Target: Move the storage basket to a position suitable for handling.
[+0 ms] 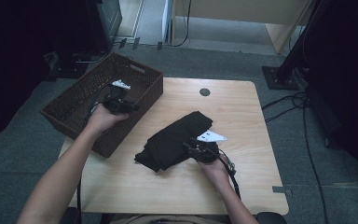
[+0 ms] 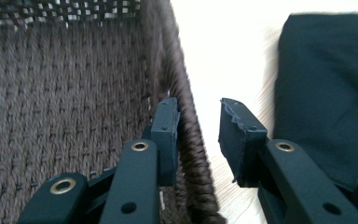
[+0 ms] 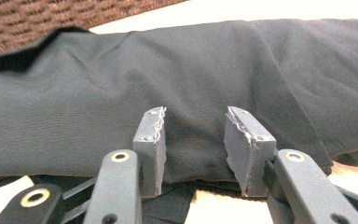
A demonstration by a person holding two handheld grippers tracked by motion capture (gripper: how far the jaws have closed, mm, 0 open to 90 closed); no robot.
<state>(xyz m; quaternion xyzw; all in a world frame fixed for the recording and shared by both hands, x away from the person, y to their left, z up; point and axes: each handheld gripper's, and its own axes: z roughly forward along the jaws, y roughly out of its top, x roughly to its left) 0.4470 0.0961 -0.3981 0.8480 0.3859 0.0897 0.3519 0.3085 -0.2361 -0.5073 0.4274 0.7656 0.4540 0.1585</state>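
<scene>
Straddling the basket rim, the left gripper has one jaw inside the wall and the other outside over the table. Jaws stand part open: inner pad is right at the weave, outer pad is clear of it w/ a gap, so nothing is clamped. In the high view the left gripper sits at the basket's near-right wall, and the basket hangs off the table's left edge.

The cloth, black and folded, lies mid-table, just right of the basket, apart from it. Right gripper is at its near-right edge.

In the right gripper view the jaws are part open, approx. half, w/ the right gripper set over the cloth's folded edge. Fabric lies between and beyond the pads. Can't tell whether the pads pinch a fold or just rest on it; no bunching shows between them. Basket weave shows behind the cloth at top left.
</scene>
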